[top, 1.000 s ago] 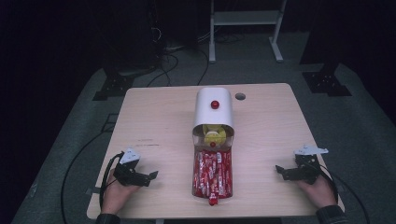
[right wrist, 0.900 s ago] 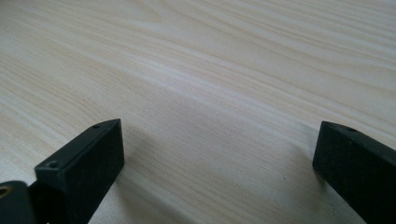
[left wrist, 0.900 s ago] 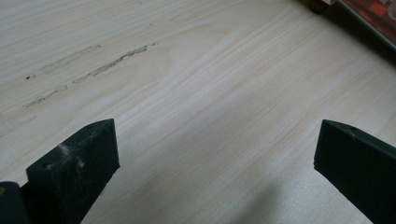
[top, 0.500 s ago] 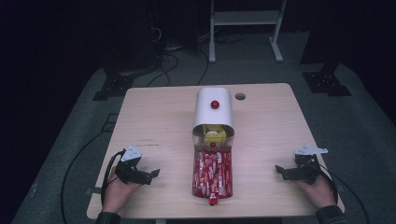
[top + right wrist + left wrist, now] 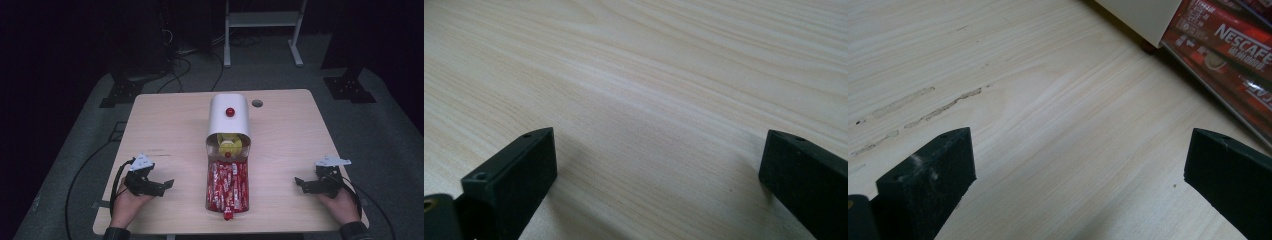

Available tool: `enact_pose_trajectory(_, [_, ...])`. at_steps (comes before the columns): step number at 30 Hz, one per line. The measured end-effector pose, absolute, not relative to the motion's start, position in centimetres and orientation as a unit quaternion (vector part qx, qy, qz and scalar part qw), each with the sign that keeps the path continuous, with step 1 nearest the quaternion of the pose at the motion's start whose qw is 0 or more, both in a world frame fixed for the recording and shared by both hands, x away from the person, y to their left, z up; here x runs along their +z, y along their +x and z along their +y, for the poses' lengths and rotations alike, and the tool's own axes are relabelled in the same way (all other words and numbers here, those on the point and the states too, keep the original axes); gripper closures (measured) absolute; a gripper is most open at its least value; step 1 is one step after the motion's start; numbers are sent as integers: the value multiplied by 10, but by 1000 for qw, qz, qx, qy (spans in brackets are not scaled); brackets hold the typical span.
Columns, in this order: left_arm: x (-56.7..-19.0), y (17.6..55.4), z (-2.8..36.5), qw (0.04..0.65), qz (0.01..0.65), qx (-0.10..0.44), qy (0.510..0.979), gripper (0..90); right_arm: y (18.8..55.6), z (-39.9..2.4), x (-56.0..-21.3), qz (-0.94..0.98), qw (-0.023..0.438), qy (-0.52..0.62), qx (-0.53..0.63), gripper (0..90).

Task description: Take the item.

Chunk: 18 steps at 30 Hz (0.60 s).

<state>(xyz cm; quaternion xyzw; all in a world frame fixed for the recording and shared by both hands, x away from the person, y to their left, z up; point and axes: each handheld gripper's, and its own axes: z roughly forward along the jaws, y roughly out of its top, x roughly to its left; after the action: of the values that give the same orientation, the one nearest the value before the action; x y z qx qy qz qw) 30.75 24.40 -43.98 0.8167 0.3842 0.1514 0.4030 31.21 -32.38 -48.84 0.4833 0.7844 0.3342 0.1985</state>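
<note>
At the near edge of the desk (image 5: pixel 165 115), seen from the high view, the person's two hands rest on the wood, each holding a set of tongs. The left tongs (image 5: pixel 162 185) sit at about eight o'clock from the desk's centre, jaws spread wide and gripping nothing, pointing toward three o'clock at the tray of red packets (image 5: pixel 228 185). In the left gripper view the same tongs (image 5: pixel 1078 165) show bare wood grain between the parted jaws, with the red packets (image 5: pixel 1233 45), printed with a coffee brand name, up at one o'clock and well apart from the jaw tips. The right tongs (image 5: pixel 306 183) lie at about four o'clock, also spread open and empty, pointing toward nine o'clock; the right gripper view shows those tongs (image 5: pixel 656 160) with plain desk surface between them. Midway between the hands, the red packets lie packed side by side in a clear tray running from six o'clock toward the centre. Just beyond it stands a white dispenser (image 5: pixel 228 120) with a red knob (image 5: pixel 230 112) on top and a yellow part (image 5: pixel 229 145) in its mouth. Farther off, at twelve o'clock, a round cable hole (image 5: pixel 257 103) sits near the far edge.
</note>
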Motion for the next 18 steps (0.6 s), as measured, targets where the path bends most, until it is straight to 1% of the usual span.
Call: enact_pose_trajectory(18, [-427, 301, 227, 410, 372, 148, 819, 0, 313, -324, -488, 785, 198, 482, 335, 13])
